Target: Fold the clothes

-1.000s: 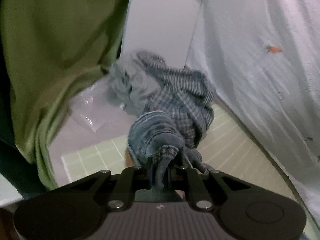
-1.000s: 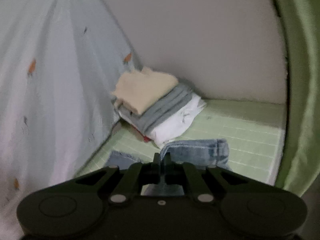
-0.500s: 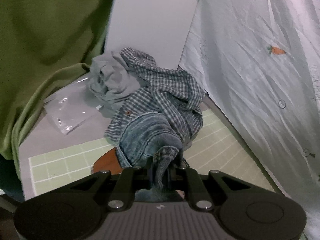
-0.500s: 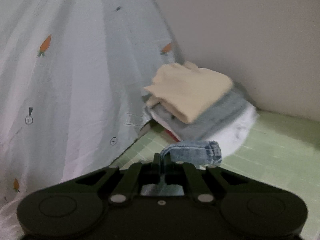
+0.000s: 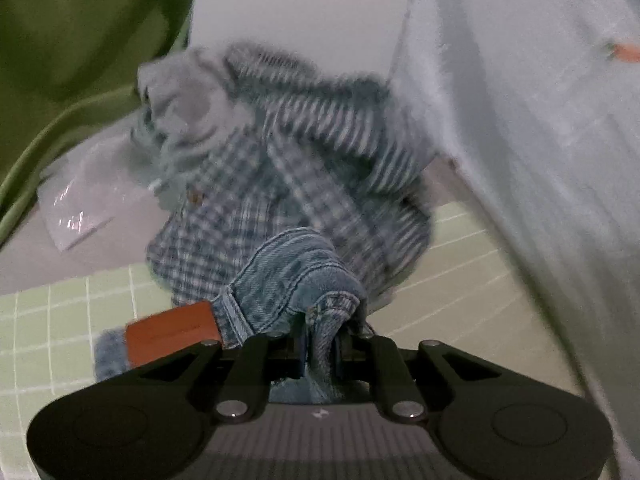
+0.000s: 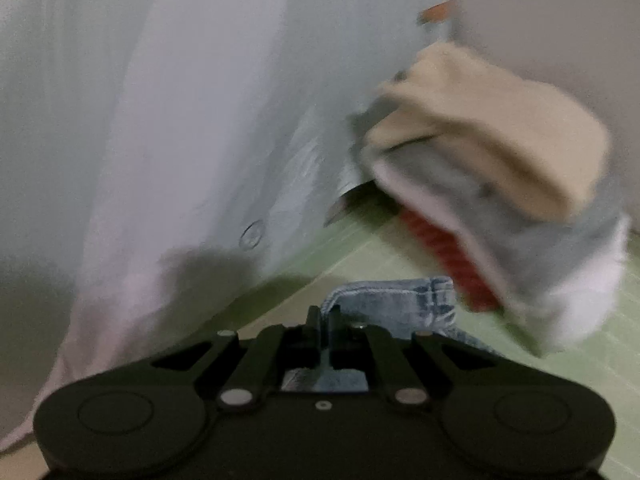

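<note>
My left gripper (image 5: 320,334) is shut on a bunched waistband of blue jeans (image 5: 292,276) with a brown leather patch (image 5: 172,330), just above the green grid mat (image 5: 60,320). Behind the jeans lies a crumpled blue plaid shirt (image 5: 304,160) with a grey garment (image 5: 188,108). My right gripper (image 6: 324,320) is shut on another edge of the same jeans (image 6: 396,300), whose hem pokes out to the right. A folded stack (image 6: 500,184), beige on grey on white with a red layer beneath, sits close ahead on the right.
A pale sheet with carrot prints (image 5: 540,140) hangs on the right in the left wrist view and fills the left (image 6: 160,120) in the right wrist view. A green cloth (image 5: 72,40) hangs at left. A clear plastic bag (image 5: 80,204) lies on the grey surface.
Both grippers have moved forward with the jeans. The plaid heap now looms larger in the left wrist view, and the folded stack is much closer in the right wrist view. Both views are blurred by motion.
</note>
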